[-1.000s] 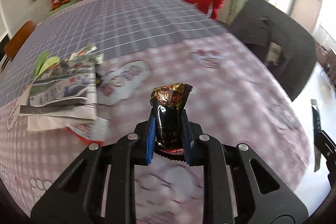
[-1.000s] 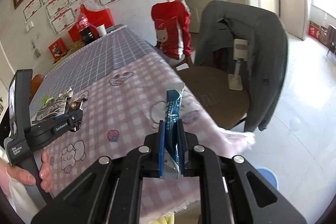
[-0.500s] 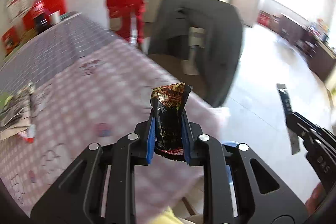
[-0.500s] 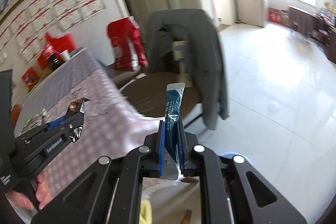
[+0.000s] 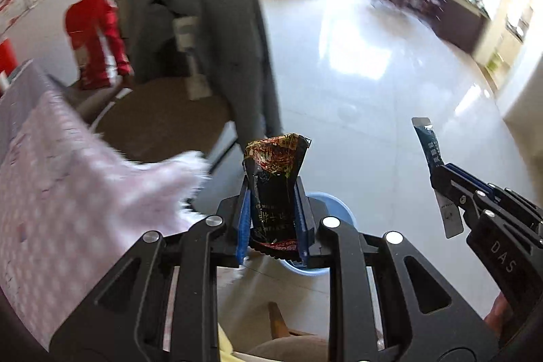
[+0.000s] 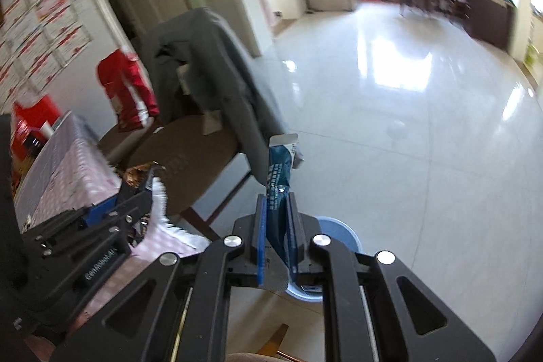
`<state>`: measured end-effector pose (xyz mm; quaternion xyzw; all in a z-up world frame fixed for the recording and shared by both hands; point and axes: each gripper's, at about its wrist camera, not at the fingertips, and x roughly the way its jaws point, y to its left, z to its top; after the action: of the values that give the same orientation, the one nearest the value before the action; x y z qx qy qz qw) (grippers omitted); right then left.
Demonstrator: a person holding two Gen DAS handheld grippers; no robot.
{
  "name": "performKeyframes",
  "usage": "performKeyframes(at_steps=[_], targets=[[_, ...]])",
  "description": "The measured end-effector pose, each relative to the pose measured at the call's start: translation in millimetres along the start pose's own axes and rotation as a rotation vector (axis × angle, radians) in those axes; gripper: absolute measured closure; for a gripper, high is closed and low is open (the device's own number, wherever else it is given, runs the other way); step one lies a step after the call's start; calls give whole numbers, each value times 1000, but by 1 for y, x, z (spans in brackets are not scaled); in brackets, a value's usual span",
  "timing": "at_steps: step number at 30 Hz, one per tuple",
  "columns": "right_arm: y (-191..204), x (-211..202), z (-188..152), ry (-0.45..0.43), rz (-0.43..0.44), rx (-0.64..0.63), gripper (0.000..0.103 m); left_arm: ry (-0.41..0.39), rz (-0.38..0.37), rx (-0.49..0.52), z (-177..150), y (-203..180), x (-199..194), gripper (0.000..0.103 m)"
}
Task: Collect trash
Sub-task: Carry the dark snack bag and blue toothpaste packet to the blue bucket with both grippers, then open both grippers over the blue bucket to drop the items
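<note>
In the left wrist view my left gripper (image 5: pixel 273 192) holds a crumpled black and red snack wrapper (image 5: pixel 273 165) upright between its blue pads; its jaws are opening, and the pads still touch the wrapper. Right below it on the floor stands a pale blue bin (image 5: pixel 336 207), mostly hidden by the fingers. My right gripper (image 6: pixel 275 202) is shut on a narrow blue sachet (image 6: pixel 280 168), also above the bin (image 6: pixel 339 228). Each gripper shows in the other's view: the right gripper (image 5: pixel 437 172) with its sachet (image 5: pixel 428 146) at the right, the left gripper (image 6: pixel 135 184) at the left.
The table with its pink checked cloth (image 5: pixel 68 189) ends at the left. Beside it stands a brown chair (image 5: pixel 163 121) with a grey jacket (image 5: pixel 210 33) over its back, and behind that a red bag (image 5: pixel 96 39). Shiny tiled floor (image 5: pixel 390 83) spreads to the right.
Both grippers swung right, off the table and out over the floor, and the blue bin came into view beneath them. Each still carries its piece of trash.
</note>
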<state>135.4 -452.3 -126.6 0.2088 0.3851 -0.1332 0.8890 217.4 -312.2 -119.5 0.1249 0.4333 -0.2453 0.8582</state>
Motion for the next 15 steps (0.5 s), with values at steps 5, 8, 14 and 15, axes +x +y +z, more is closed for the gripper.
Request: performKeyframes(at_steps=[5,8,14,15], targets=[[-37,8,-9,33,-50,79,92,-27,49,101,-1,-31,26,16],[-51,16,-15,61,-72,108,92,-10,10,119,-2,-37,33,16],[-50,35,-21,112,-70,90,92,-1,43,92,-3,-22,31,16],[-47,39,-21,123,-65,78,90,0,47,87,-4,-20,30,16]])
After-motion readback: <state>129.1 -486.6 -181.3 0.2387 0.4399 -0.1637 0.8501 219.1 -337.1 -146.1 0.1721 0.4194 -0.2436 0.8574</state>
